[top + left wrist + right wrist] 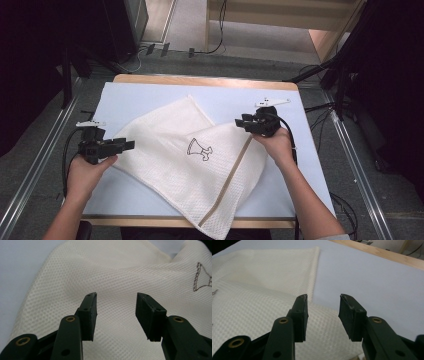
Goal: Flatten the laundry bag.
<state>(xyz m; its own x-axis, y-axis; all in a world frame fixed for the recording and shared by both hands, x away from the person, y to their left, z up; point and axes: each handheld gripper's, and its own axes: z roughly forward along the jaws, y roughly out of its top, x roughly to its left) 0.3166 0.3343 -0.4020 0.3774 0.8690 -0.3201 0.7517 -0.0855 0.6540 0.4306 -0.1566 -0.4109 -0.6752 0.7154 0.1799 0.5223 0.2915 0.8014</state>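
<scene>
One cream waffle-weave towel [190, 150], soft, light, limp: pinch its edges, since your left gripper [116, 312] and right gripper [323, 315] hang agape, holding nothing.

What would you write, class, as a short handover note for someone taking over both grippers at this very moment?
Left gripper: open, at the towel's left edge, nothing held.
Right gripper: open, over the towel's upper right edge, nothing held.
Cream waffle-weave towel: lies slantwise on the pale blue table mat, right part folded over, showing the embroidered emblem and tan stripe; near corner hangs off the front.
Done: one fold, it seems.
Left: probably grip the edges and finish folding.
</scene>
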